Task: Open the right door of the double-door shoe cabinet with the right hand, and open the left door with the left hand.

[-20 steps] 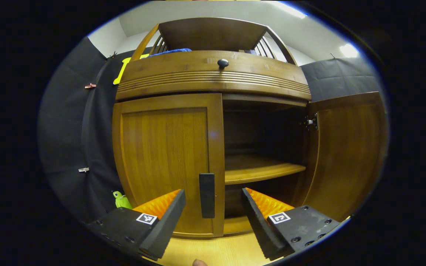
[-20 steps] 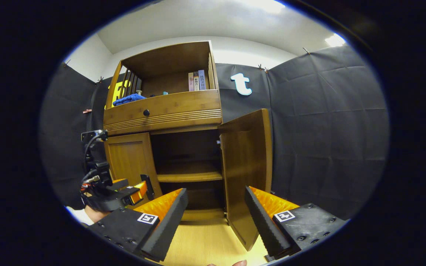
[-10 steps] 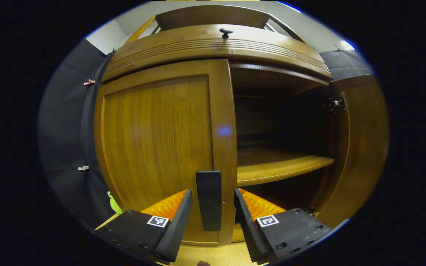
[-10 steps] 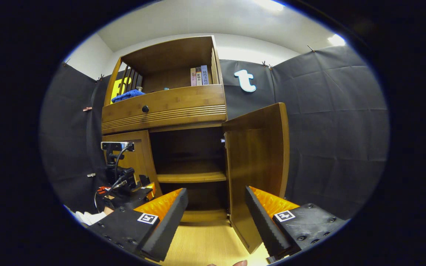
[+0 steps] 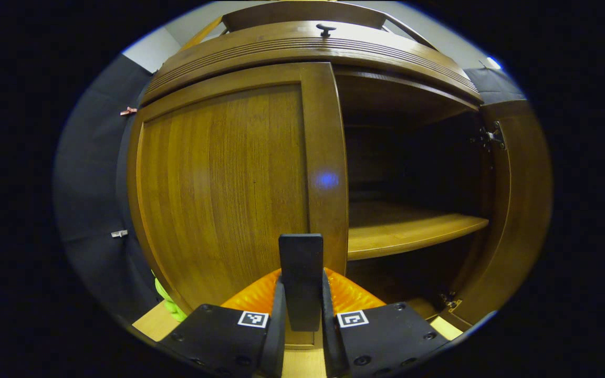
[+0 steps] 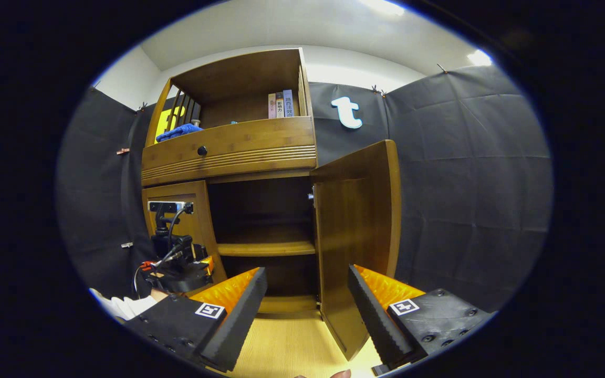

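Left gripper [image 5: 302, 315] has both fingers clamped on the dark vertical handle [image 5: 301, 278] at the left door [image 5: 223, 178] inner edge, low down; door shut. Right door [image 6: 357, 247] hangs open; right gripper [image 6: 306, 310] fingers spread wide, holding nothing. Rigid hinged wood: pull by the handle, follow the arc

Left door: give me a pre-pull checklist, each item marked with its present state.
1. Left gripper closed on the left door's handle, a finger at each side: ok.
2. Left door shut and ready to swing: ok.
3. Right door already open: ok.
4. Right gripper open, holding nothing, back from the cabinet: ok.
5. Green toy on the floor by the left door's hinge side, out of the swing path: cannot tell.
6. Grip firm enough not to slip: cannot tell.
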`<state>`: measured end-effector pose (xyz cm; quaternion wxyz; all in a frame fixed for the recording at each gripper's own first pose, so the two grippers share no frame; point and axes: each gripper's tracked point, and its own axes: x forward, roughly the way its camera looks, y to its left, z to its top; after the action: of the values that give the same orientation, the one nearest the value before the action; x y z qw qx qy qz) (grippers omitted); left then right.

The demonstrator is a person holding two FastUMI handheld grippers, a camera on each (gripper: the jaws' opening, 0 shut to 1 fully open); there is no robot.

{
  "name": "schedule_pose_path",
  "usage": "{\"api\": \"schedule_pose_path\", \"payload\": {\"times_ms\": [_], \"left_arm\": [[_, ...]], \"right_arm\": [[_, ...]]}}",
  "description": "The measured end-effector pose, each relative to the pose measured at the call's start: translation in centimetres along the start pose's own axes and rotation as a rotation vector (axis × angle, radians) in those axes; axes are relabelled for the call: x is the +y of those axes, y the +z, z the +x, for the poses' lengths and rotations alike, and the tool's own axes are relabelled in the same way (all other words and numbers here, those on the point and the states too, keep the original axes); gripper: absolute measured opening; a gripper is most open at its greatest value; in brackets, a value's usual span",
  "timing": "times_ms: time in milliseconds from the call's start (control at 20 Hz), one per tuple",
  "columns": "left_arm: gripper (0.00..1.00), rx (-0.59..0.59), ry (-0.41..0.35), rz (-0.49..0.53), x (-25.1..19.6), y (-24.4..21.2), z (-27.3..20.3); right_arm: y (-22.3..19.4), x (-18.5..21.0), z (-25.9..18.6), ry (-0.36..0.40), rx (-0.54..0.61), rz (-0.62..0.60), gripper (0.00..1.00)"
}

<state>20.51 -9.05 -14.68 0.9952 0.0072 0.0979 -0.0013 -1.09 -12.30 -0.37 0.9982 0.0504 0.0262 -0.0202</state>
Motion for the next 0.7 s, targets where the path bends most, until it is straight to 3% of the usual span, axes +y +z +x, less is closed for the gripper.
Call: {"api": "schedule_pose_path", "payload": {"times_ms": [700], "left_arm": [[0.28,0.034,-0.024,-0.005,4.1,-1.6,-10.8]], "right_arm": [[0.6,1.5,-2.1,0.036,-0.024,0.023,1.0]]}}
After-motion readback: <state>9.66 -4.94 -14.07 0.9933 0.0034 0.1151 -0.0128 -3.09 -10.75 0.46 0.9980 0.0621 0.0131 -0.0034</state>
